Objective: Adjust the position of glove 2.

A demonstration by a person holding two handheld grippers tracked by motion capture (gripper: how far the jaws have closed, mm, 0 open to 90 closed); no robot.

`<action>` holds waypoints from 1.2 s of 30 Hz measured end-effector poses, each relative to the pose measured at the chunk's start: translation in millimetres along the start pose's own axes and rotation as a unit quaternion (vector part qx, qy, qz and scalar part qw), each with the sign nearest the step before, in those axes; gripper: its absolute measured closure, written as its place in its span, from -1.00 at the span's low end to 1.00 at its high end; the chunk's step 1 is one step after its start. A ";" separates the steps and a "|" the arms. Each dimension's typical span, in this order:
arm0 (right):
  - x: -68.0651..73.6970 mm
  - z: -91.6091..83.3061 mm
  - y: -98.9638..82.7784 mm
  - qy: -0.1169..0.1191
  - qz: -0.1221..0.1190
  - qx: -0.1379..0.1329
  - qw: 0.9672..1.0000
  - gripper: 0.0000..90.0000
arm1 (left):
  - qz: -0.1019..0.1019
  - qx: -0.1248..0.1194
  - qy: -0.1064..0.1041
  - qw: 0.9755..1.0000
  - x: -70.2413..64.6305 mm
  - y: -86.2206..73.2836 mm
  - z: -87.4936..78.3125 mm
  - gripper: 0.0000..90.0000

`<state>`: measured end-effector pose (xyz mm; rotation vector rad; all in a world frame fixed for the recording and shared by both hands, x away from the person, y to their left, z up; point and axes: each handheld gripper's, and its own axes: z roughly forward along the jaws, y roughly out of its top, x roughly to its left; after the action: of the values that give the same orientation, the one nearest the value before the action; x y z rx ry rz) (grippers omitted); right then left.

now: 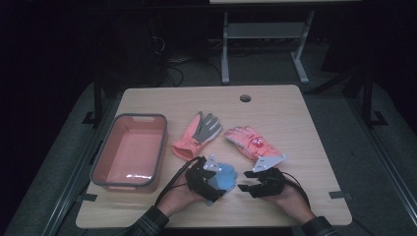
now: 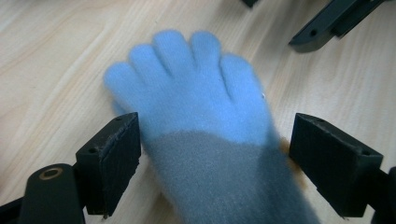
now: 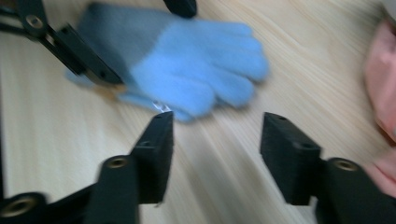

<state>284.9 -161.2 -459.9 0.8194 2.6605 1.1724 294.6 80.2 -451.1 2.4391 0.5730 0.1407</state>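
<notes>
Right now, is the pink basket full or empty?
Empty. In the high view the pink basket shows only its bare floor; the blue glove and both pink gloves lie on the table.

On the table (image 1: 295, 113), the bin (image 1: 129, 150) sits at nine o'clock. Two gloves lie mid-table: one (image 1: 199, 133) just right of the bin, another (image 1: 248, 141) at its three o'clock. A third glove (image 1: 227, 177) lies at six o'clock, between both grippers.

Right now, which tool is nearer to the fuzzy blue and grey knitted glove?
Left. The left tool straddles the fuzzy blue and grey knitted glove, jaws open on either side. The right tool sits open just beside its fingertips.
</notes>
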 end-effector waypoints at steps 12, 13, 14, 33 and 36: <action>-6.8 0.3 -23.7 -0.053 -0.007 -0.005 0.999 -0.50 | 0.011 0.020 0.010 1.000 -3.9 -4.4 8.5 -0.58; -7.2 0.6 -24.1 -0.050 -0.003 -0.007 0.999 -0.51 | 0.011 0.021 0.011 1.000 -3.4 -4.6 7.7 -0.55; -7.6 0.9 -24.7 -0.049 -0.002 -0.008 0.999 -0.52 | 0.012 0.022 0.010 1.000 -2.8 -4.6 6.9 -0.51; -8.6 3.1 -25.2 -0.044 -0.001 -0.008 0.999 -0.70 | -0.006 0.024 -0.022 0.999 9.3 -3.6 -3.6 0.58; -8.6 3.1 -25.2 -0.044 -0.001 -0.008 0.999 -0.70 | -0.013 0.020 -0.031 0.999 12.0 -2.4 -8.3 0.61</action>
<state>282.3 -177.6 -480.9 0.8444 2.5781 1.1297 302.6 91.7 -446.3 2.4639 0.5836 0.0431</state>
